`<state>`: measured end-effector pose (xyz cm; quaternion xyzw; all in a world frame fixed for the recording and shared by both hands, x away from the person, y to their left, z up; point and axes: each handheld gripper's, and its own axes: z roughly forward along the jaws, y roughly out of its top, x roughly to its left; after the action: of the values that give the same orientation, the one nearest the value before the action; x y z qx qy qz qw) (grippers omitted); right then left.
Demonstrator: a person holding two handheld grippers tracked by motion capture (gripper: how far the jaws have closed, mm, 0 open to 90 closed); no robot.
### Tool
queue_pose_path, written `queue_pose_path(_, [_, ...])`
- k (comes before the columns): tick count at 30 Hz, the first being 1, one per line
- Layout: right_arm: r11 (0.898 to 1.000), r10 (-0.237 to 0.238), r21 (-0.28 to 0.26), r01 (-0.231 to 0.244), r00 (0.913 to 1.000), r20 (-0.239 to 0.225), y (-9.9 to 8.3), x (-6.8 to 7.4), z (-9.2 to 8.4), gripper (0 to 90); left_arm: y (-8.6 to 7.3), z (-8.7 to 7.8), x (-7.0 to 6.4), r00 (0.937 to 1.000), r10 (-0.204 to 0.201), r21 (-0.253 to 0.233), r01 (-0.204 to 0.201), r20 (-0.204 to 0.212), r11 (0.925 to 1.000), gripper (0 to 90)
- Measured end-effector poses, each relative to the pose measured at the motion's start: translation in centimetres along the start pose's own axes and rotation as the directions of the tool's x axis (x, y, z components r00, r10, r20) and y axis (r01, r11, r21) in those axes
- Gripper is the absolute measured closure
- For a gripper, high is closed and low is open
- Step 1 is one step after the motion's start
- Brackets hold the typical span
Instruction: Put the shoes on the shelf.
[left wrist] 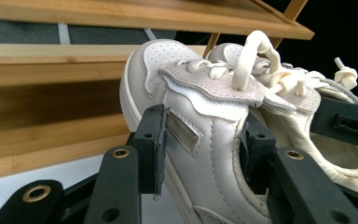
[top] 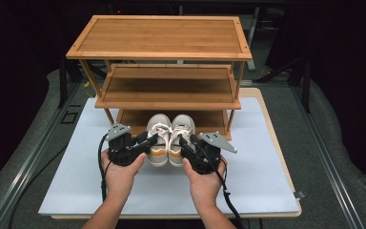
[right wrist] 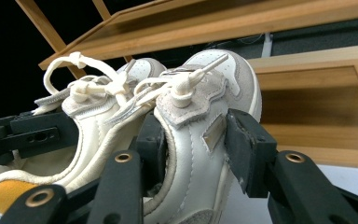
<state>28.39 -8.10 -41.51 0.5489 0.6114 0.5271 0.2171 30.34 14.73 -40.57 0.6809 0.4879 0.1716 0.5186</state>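
A pair of cream sneakers with orange heels is held side by side in front of the rack's bottom shelf. My left gripper is shut on the left shoe, with one jaw outside its wall and the other inside the opening. In the left gripper view, that gripper pinches the left shoe below its tongue. My right gripper is shut the same way on the right shoe. In the right gripper view, that gripper clamps the right shoe at its outer side.
A three-tier bamboo shoe rack stands just behind the shoes, with its middle shelf and bottom shelf bare. A white mat on a wooden board covers the table in front. Dark grey floor and rails flank it.
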Motion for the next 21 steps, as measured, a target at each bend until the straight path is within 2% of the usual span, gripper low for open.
queue_pose_path(10, [0.999,-0.006,-0.032,0.006,1.0,-0.007,1.5,0.5,-0.4,59.1,1.9,-0.6,-0.5,0.9996,0.026,-0.021,-0.026,-0.008,0.9994,59.2])
queue_pose_path(14, [0.999,-0.013,-0.034,0.013,0.9999,-0.004,2.4,0.6,-0.3,59.1,2.5,-0.5,-0.3,0.9999,0.01,-0.03,-0.01,0.002,0.9995,59.2])
queue_pose_path(21, [0.999,-0.017,-0.035,0.017,0.9998,-0.002,3.5,0.5,0.2,59.0,3.4,0.1,0.0,1.0,0.006,-0.034,-0.006,0.008,0.9994,59.2])
